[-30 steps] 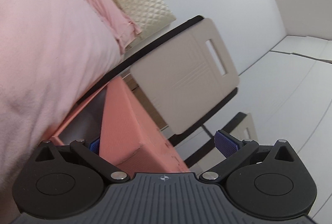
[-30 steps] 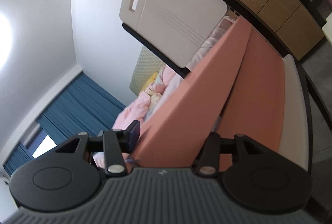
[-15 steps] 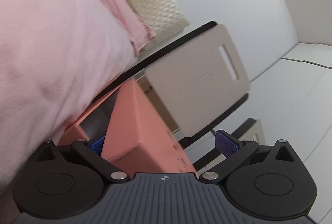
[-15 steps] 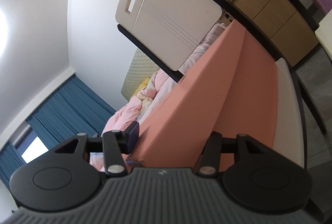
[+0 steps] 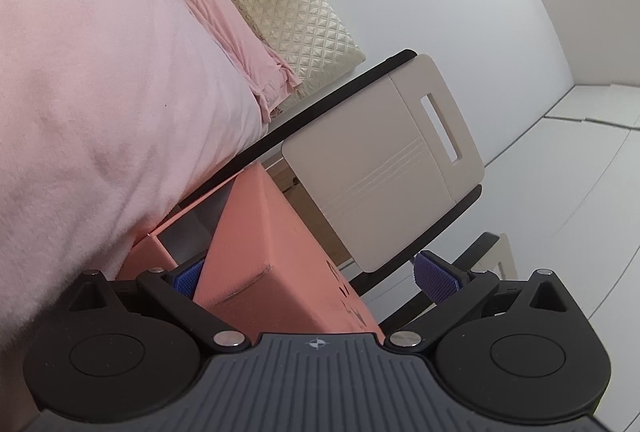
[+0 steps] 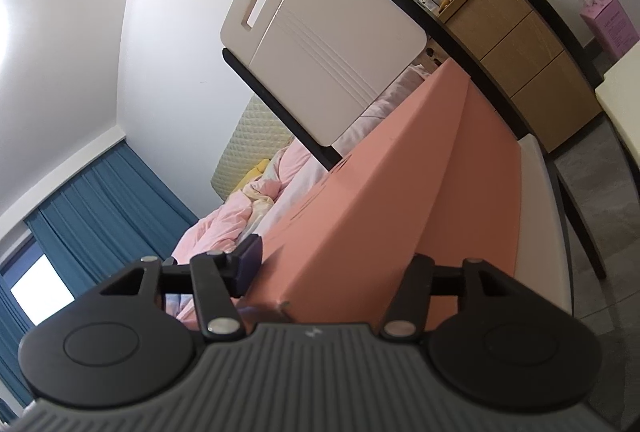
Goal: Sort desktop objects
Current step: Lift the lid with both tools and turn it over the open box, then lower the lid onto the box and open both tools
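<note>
A long salmon-pink box (image 5: 260,252) is held between both grippers, up in the air and tilted. In the left wrist view my left gripper (image 5: 308,278) straddles one end of it: the left pad (image 5: 186,278) is against the box, the right pad (image 5: 434,278) stands clear of it. In the right wrist view the box (image 6: 380,192) runs away from my right gripper (image 6: 336,268), whose jaws are closed on its near end. An open flap or tray part of the box (image 5: 188,228) shows beside the left pad.
A bed with pink bedding (image 5: 100,92) and a quilted headboard (image 5: 280,4) lies close by. A beige chair back with a slot handle (image 5: 384,168) stands behind the box, also in the right wrist view (image 6: 320,44). A wooden cabinet (image 6: 516,44) and blue curtains (image 6: 100,208) are farther off.
Both grippers and the box have tilted and shifted a little; the chair back and bedding have slid across both views. The hold on the box is the same.
</note>
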Demonstrator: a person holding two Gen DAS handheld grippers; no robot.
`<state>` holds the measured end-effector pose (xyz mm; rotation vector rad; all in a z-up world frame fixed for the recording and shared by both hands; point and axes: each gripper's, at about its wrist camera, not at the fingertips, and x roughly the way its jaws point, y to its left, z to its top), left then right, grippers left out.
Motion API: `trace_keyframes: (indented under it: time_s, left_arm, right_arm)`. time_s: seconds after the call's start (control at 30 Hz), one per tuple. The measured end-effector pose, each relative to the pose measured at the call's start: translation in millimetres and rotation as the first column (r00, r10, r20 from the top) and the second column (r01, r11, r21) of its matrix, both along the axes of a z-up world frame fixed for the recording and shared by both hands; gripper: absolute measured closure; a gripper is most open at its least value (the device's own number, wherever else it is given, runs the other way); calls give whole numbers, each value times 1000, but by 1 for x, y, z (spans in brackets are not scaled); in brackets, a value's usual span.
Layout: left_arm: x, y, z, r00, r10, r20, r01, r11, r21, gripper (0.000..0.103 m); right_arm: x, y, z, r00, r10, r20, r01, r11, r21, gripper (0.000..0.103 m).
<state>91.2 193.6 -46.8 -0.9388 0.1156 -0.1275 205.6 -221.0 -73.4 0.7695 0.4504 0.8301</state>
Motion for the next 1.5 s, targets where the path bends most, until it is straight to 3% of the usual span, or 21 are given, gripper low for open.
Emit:
trace_keyframes:
  time_s: [0.23,0.37,0.57,0.63,0.7,0.77,0.8,0.93,1.17,1.3,1.5]
  left_arm:
    - [5,-13,5,999,30,-12,-29,995,92,0]
    - [11,-19,8,998,53,-26,-49,989,139,0]
    - [18,-36,17,989,132,-72,-102,942,320,0]
    - [17,-44,22,981,189,-54,-150,896,418,1]
    - [14,-59,29,952,306,-21,-241,787,568,0]
    - [12,-69,31,930,368,17,-287,693,662,0]
    - [11,-70,31,928,372,21,-287,679,676,0]
    - [1,-68,25,952,304,19,-247,734,633,0]
    - [-17,-78,17,974,226,27,-189,738,648,0]
    - [-18,-86,16,977,210,30,-176,723,668,0]
    - [-18,-87,12,978,210,17,-165,715,679,0]
  right_arm:
    - [-8,10,12,998,1,66,5,995,-100,25]
    - [-10,12,16,998,13,67,-5,992,-123,23]
    - [-7,14,16,998,25,53,-18,992,-126,22]
    - [-8,16,19,997,25,67,-15,990,-143,18]
    - [-10,14,22,997,6,81,7,987,-161,8]
    - [-11,14,24,994,-39,101,58,978,-198,4]
    - [-10,14,24,994,-43,104,65,975,-211,4]
    - [-6,15,19,995,-60,78,77,967,-242,4]
    - [-18,16,15,991,-72,112,103,947,-305,4]
    - [-24,14,14,990,-81,119,116,938,-325,4]
    - [-39,17,18,975,-69,213,148,912,-383,3]
